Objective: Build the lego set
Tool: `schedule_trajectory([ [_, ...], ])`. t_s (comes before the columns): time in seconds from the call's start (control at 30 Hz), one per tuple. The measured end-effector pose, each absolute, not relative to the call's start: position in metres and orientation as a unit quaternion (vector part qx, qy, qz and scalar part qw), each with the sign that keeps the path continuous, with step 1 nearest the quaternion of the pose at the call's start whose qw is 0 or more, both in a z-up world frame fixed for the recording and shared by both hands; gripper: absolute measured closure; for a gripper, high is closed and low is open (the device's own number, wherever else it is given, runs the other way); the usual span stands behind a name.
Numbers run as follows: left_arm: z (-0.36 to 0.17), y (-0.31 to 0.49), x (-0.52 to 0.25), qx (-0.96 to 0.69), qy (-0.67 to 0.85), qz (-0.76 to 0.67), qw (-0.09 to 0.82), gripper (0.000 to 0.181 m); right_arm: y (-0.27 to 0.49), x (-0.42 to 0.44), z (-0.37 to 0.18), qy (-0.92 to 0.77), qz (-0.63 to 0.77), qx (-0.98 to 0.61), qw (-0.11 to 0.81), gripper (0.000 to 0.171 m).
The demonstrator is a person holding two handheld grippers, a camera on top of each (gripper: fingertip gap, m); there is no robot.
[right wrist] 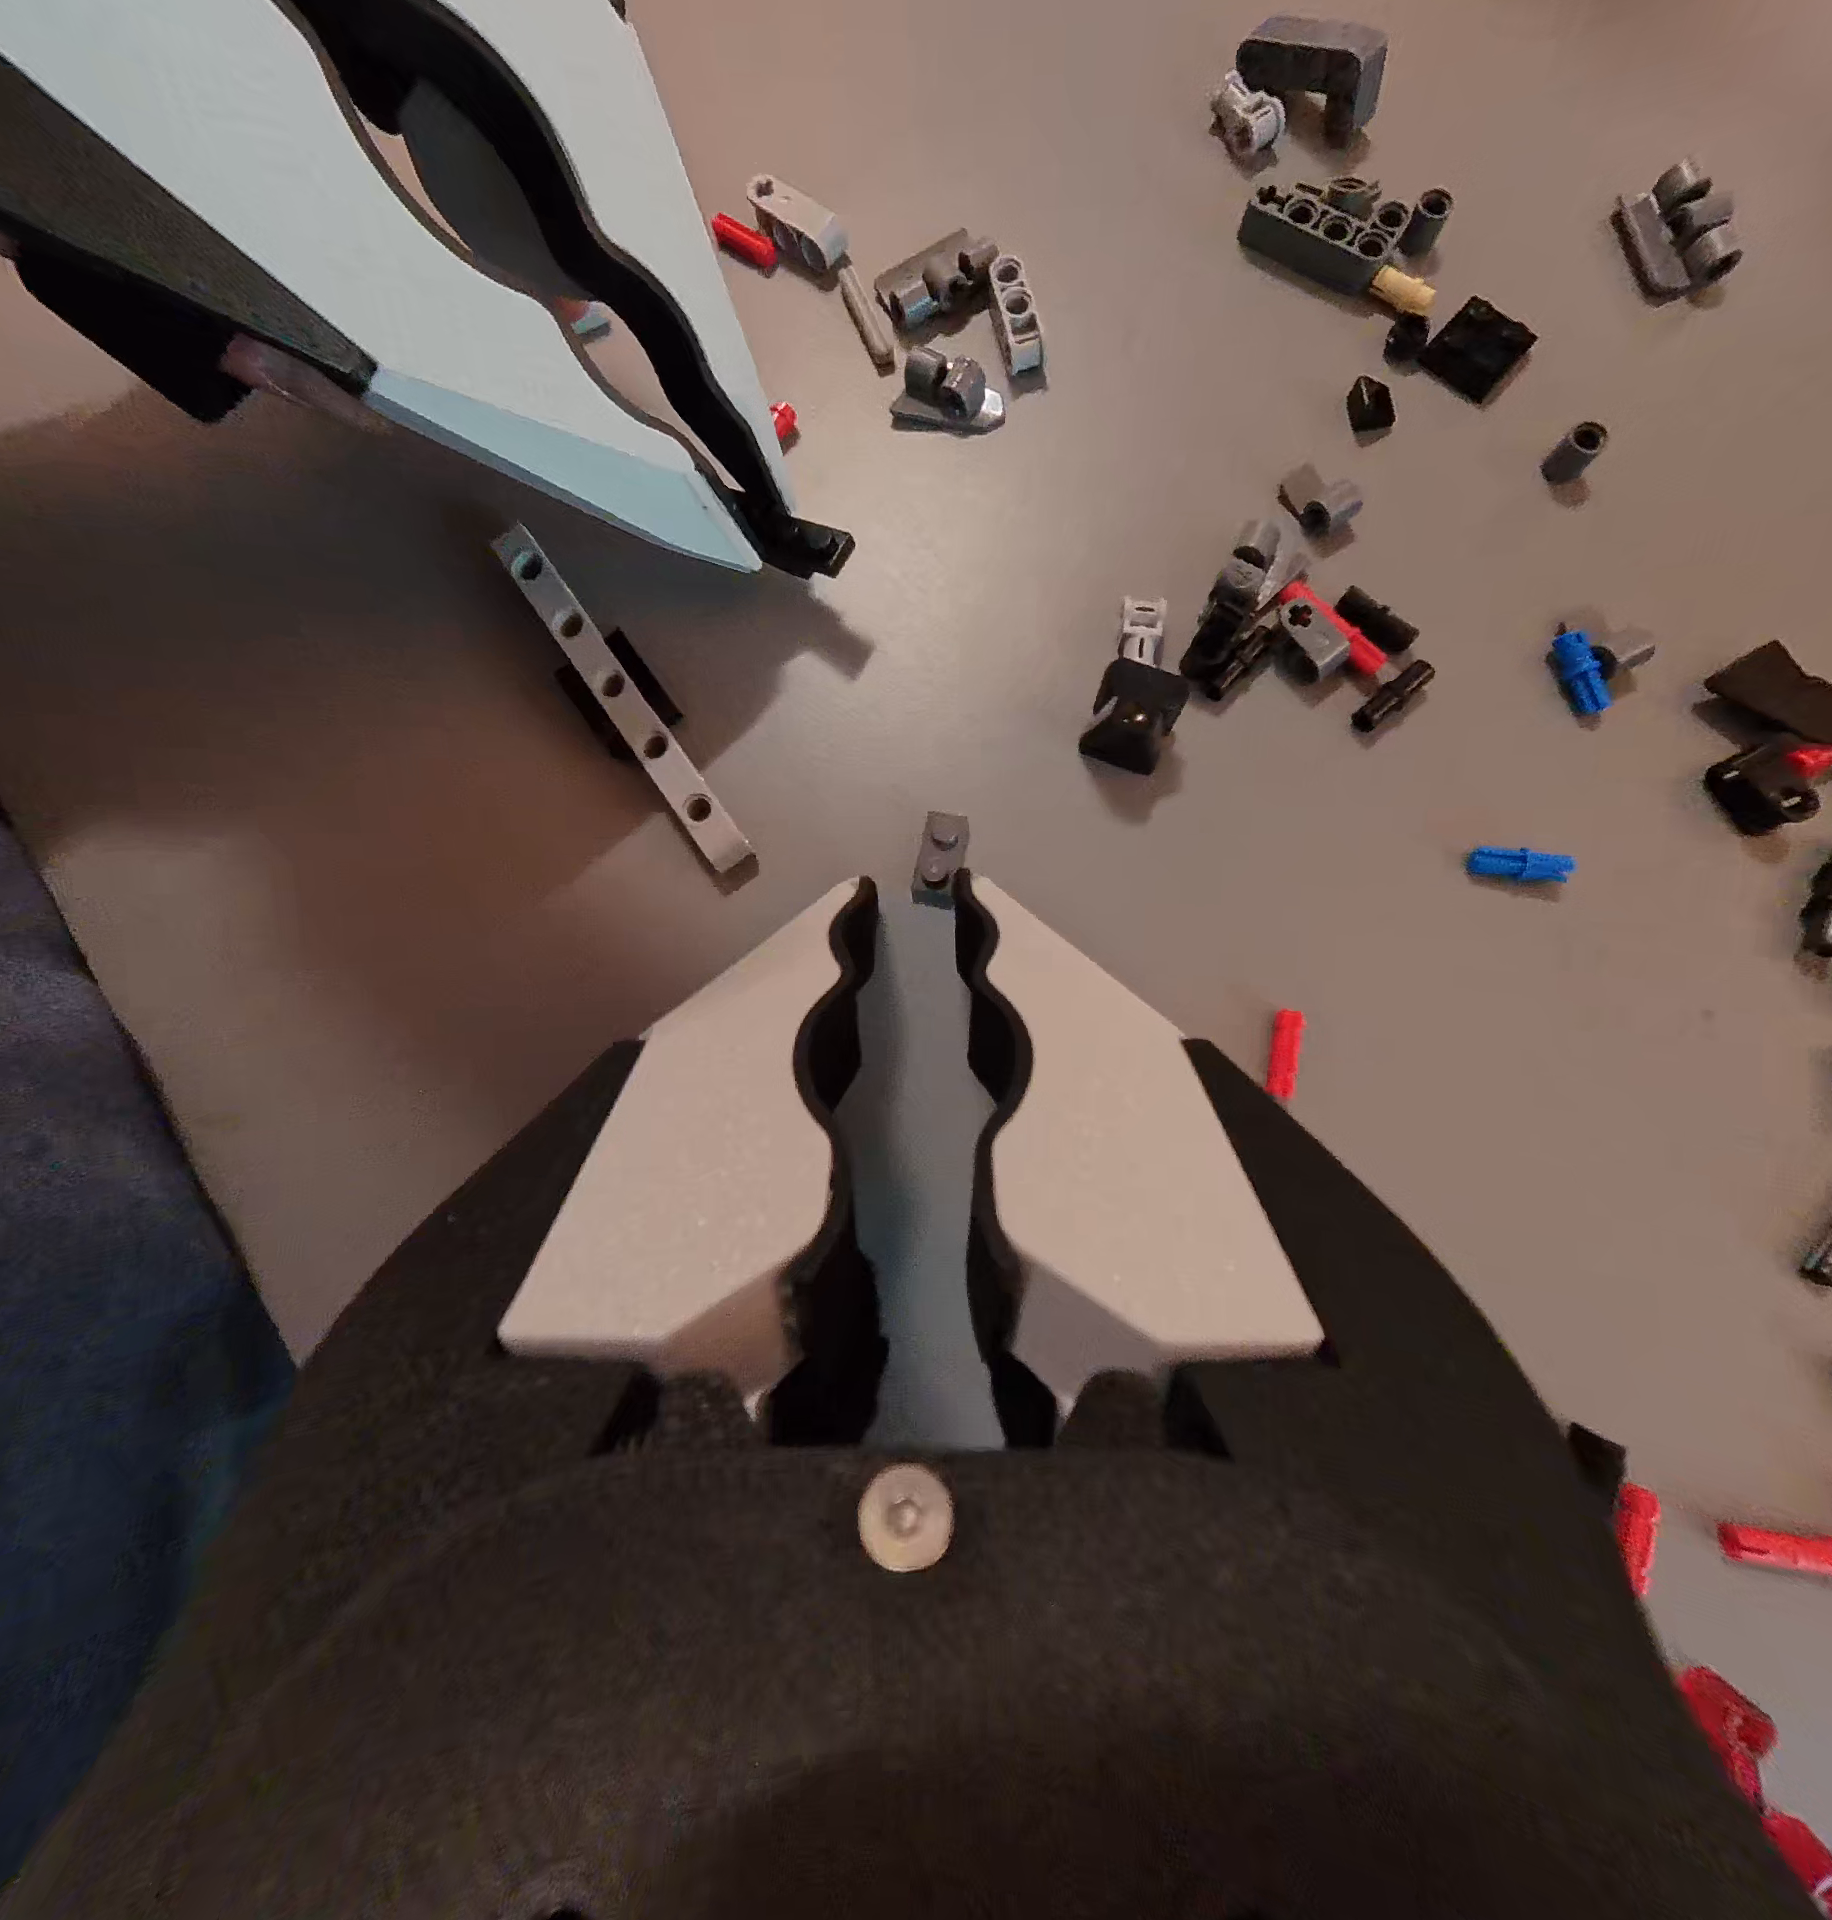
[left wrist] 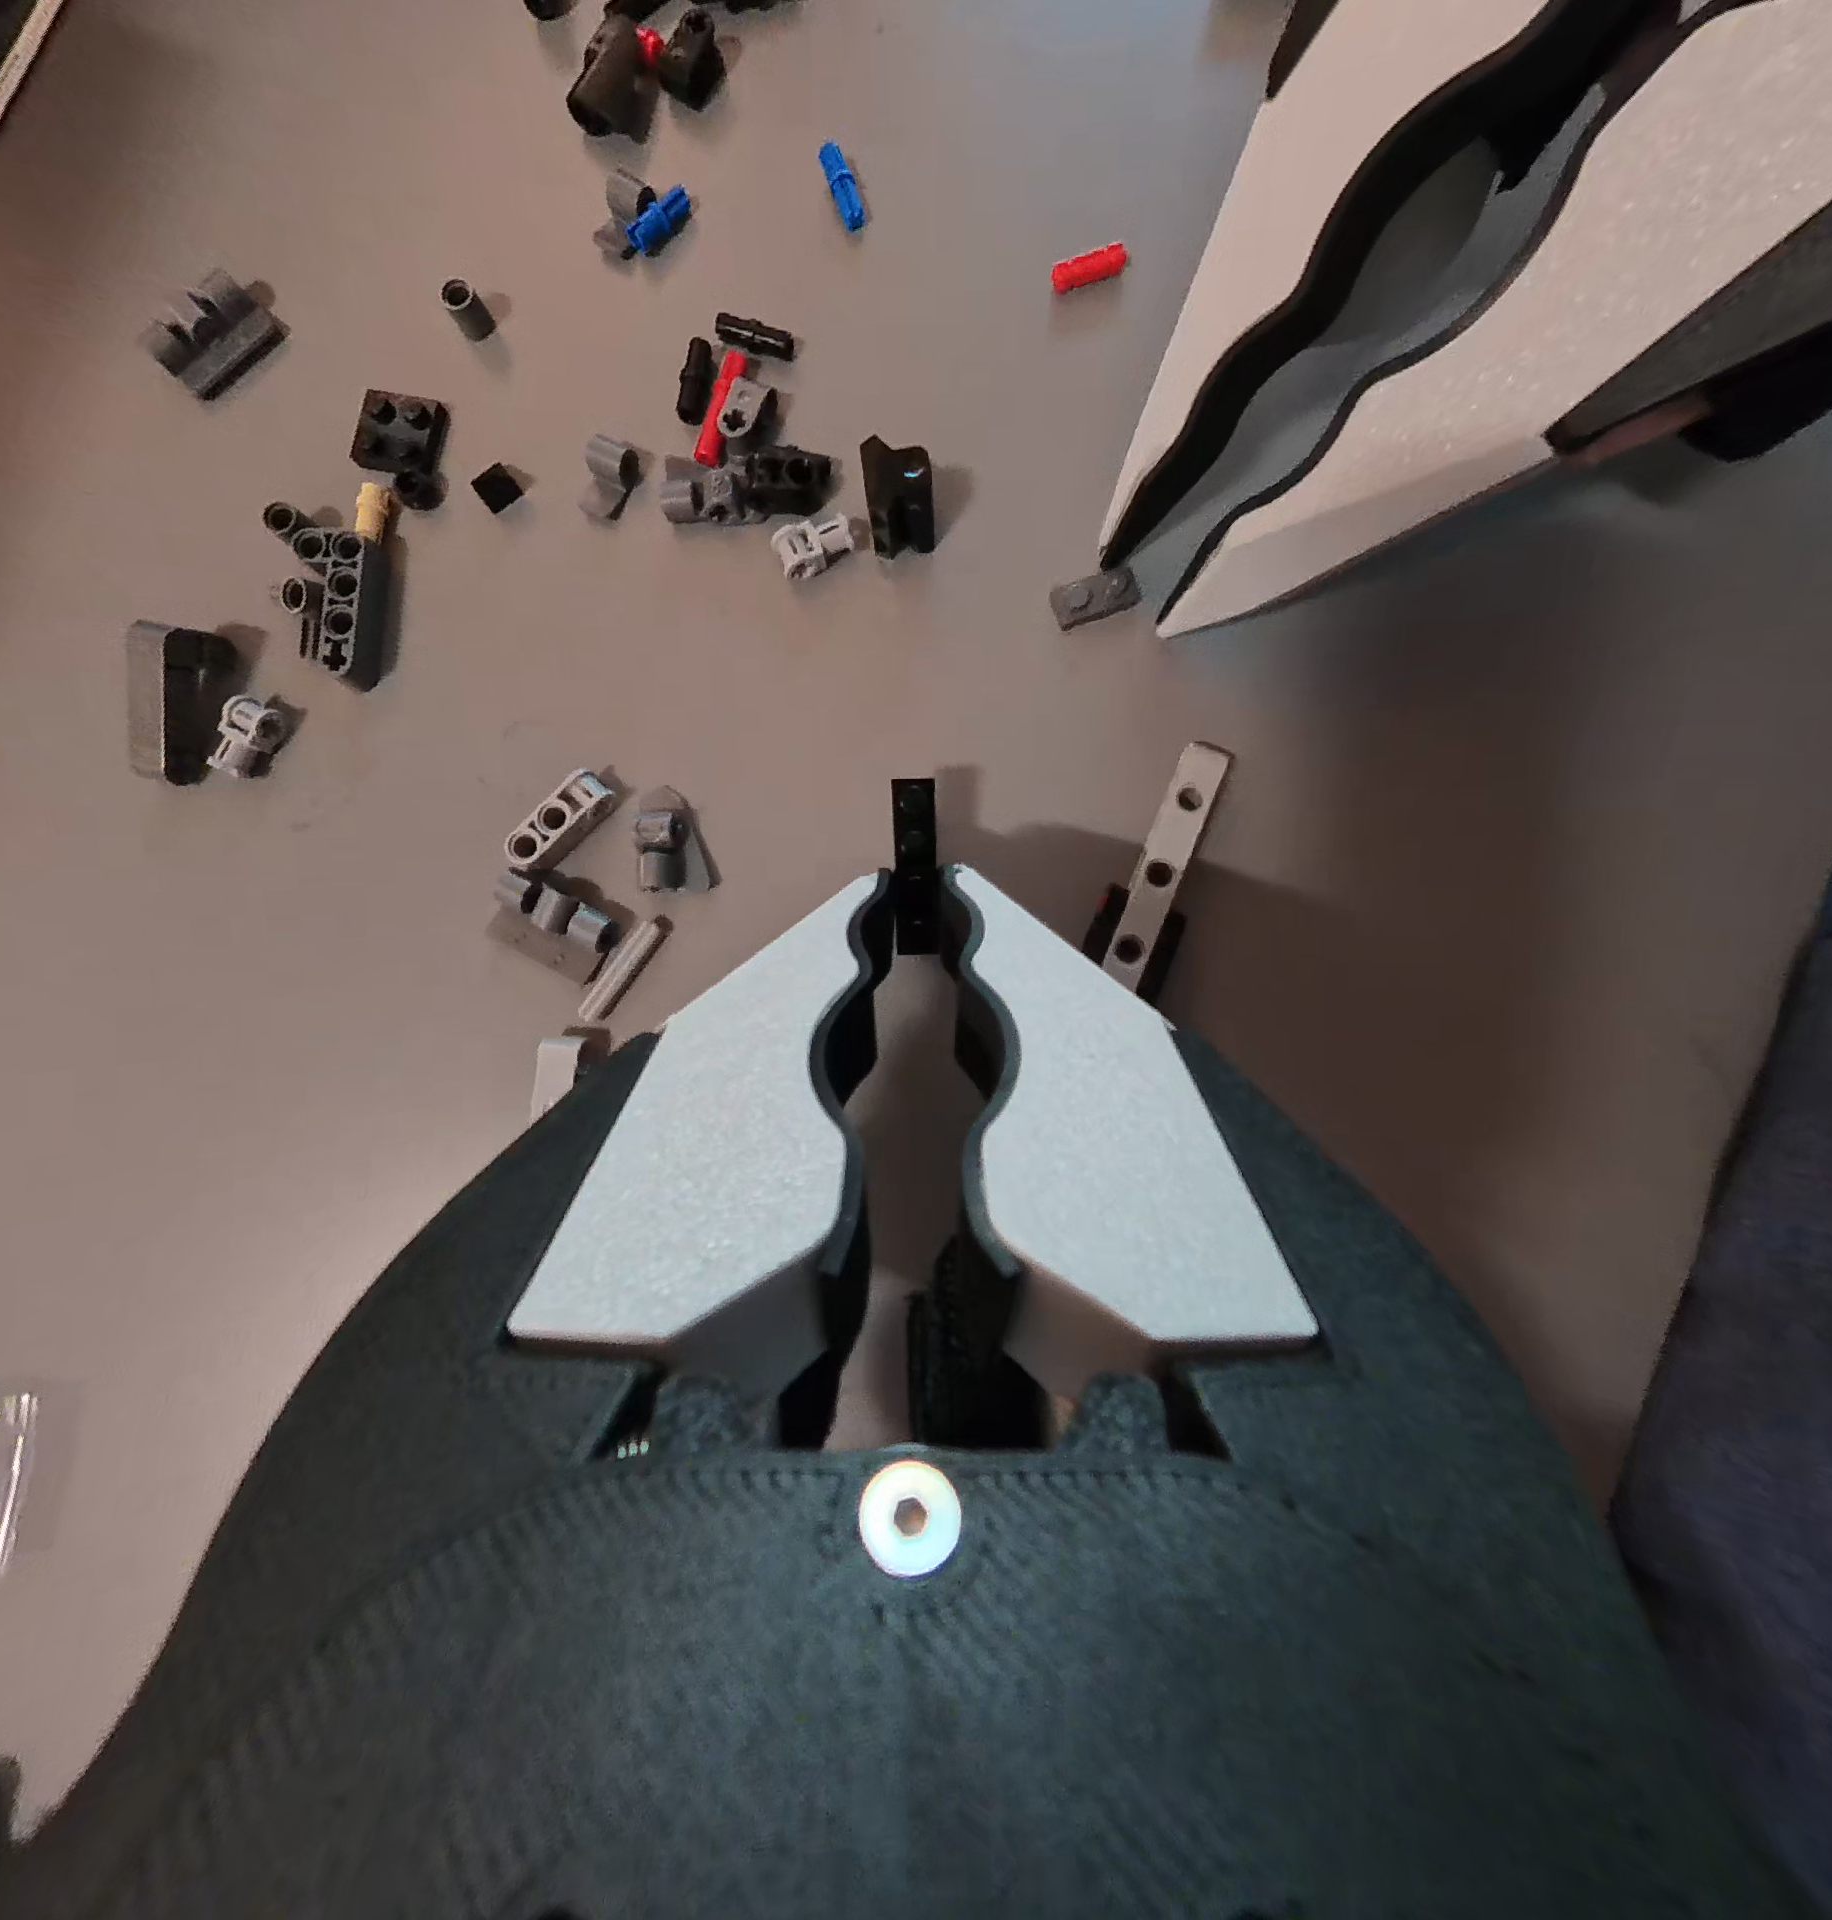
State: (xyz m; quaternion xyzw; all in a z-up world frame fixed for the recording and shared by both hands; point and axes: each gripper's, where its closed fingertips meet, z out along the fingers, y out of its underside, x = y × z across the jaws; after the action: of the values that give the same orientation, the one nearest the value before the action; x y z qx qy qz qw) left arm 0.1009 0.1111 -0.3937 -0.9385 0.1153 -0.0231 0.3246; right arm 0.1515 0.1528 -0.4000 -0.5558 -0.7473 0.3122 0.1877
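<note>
Left claw (left wrist: 914, 883) pinches one black plate (left wrist: 913, 831); right claw (right wrist: 917, 888) one grey plate (right wrist: 938, 847).

Right gripper (right wrist: 917, 883) pinches one end of a small dark grey two-stud plate (right wrist: 940, 850); the rest sticks out toward 12 o'clock. Left gripper (right wrist: 787, 540) enters from 10 o'clock, clamped on a black plate (right wrist: 824, 548). Long grey plate with holes (right wrist: 621, 698) lies between them on the grey worktop (right wrist: 995, 675). Loose black, grey, red and blue pieces scattered from 12 to 4 o'clock.
</note>
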Motion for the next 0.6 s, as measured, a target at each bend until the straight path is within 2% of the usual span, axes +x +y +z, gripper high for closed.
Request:
schedule_trajectory([
  [0.6,-0.386,0.104,0.101,-0.938,0.120,-0.038,0.324,0.175,0.165,0.152,-0.381,-0.714,0.334,-0.579,0.208,0.154],
])
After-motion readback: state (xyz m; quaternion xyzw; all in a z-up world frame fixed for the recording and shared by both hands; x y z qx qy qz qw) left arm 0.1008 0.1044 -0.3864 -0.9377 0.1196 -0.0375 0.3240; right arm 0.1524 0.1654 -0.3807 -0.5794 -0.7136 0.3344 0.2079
